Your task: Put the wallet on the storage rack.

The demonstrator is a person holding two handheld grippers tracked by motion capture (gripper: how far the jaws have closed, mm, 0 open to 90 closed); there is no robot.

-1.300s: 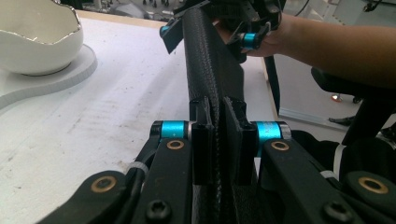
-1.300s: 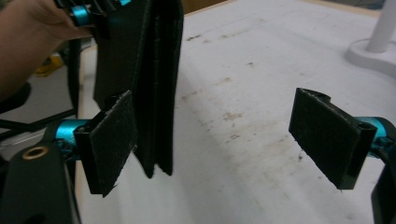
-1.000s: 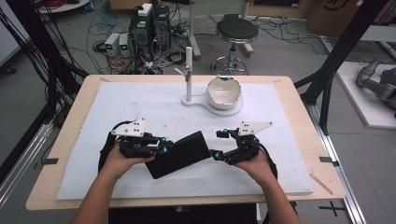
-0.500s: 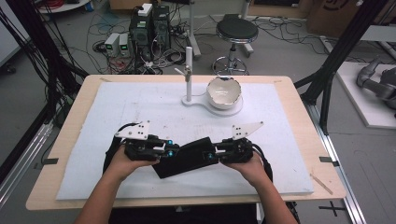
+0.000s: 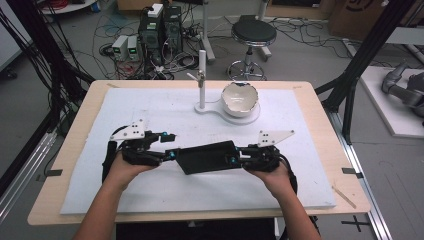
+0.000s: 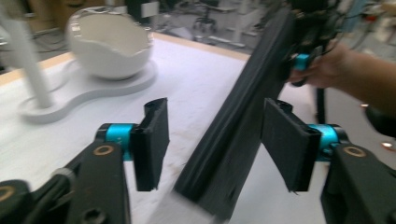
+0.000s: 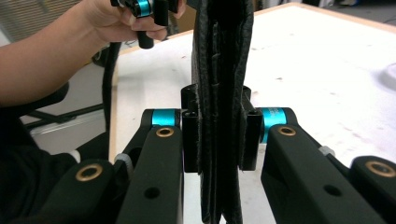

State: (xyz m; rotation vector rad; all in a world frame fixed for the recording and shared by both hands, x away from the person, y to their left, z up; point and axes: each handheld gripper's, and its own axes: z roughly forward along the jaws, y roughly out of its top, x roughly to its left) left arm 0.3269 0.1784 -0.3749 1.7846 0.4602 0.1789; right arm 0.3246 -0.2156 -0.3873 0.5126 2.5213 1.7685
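Right gripper (image 7: 219, 140) now clamps the black leather wallet (image 5: 209, 156), having just closed on its end. Left gripper (image 6: 215, 140) has just opened, pads off, wallet between them. Wallet hangs above the white mat (image 5: 165, 107); handover looks done.

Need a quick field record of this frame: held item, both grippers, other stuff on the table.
held item: black flat pouch, lifted edge-up above the white mat
right gripper: shut on the pouch's end
left gripper: jaws have just been opening; pouch between the pads, not pressed
other items: white bowl on a white stand base with a post, far side of the mat
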